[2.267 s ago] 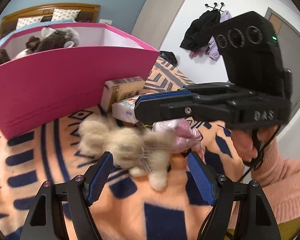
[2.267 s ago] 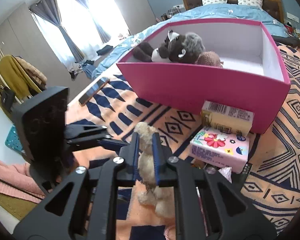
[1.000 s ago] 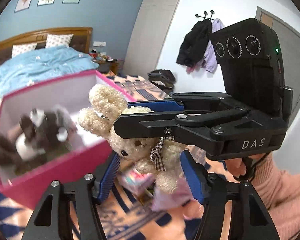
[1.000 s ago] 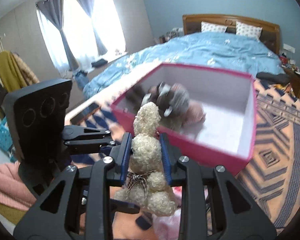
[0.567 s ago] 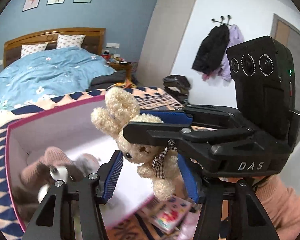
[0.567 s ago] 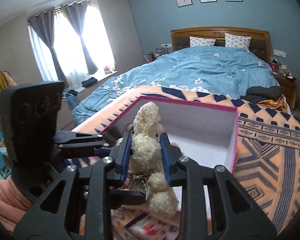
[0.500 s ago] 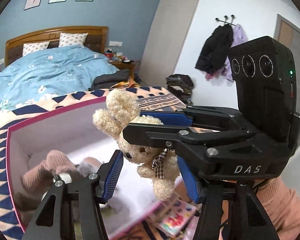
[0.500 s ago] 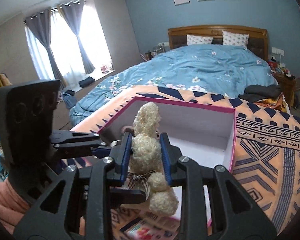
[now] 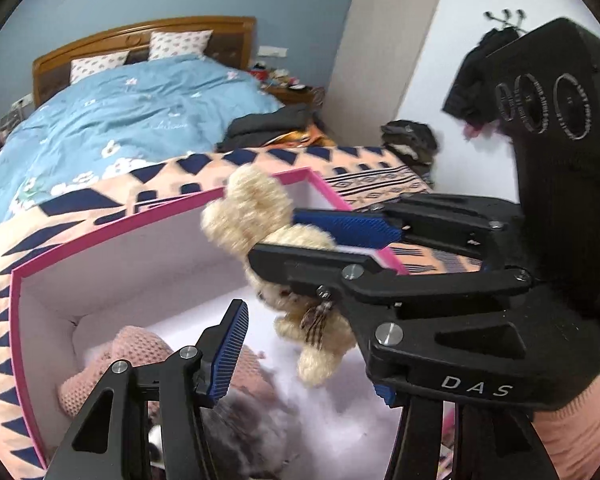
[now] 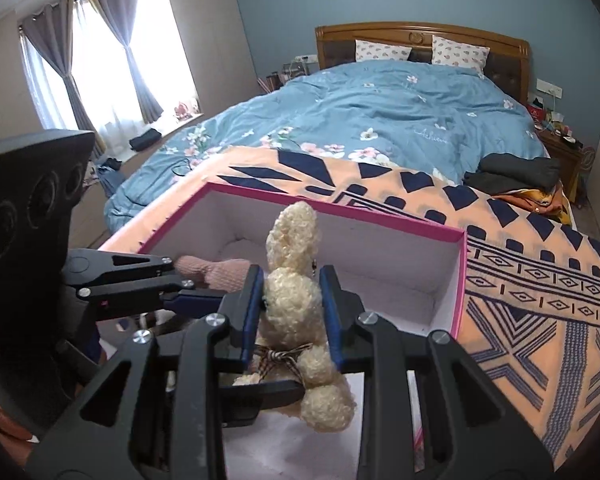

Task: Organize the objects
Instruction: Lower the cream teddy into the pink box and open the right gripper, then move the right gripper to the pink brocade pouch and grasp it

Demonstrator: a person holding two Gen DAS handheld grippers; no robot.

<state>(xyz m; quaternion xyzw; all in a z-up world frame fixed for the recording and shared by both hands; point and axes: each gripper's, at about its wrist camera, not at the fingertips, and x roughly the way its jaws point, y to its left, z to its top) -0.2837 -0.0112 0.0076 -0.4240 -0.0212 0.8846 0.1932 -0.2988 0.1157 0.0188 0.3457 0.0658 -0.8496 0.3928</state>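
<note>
My right gripper (image 10: 292,300) is shut on a cream plush bunny (image 10: 294,300) with a plaid bow and holds it in the air over the open pink box (image 10: 462,280). In the left wrist view the bunny (image 9: 256,216) hangs between the right gripper's jaws (image 9: 296,236) above the box's white inside (image 9: 112,268). My left gripper (image 9: 308,352) is open and empty just below the bunny, over the box. A pink knitted toy (image 9: 112,364) and a grey plush (image 9: 256,432) lie in the box.
The box stands on an orange and navy patterned blanket (image 10: 540,300) at the foot of a bed with a blue quilt (image 10: 380,120). Dark folded clothes (image 10: 516,174) lie at the bed's right edge. Coats hang on the white wall (image 9: 484,52).
The right gripper lifted the bunny off the blanket and carried it over the pink box. Both grippers now look down into the box from closer; the left stays open.
</note>
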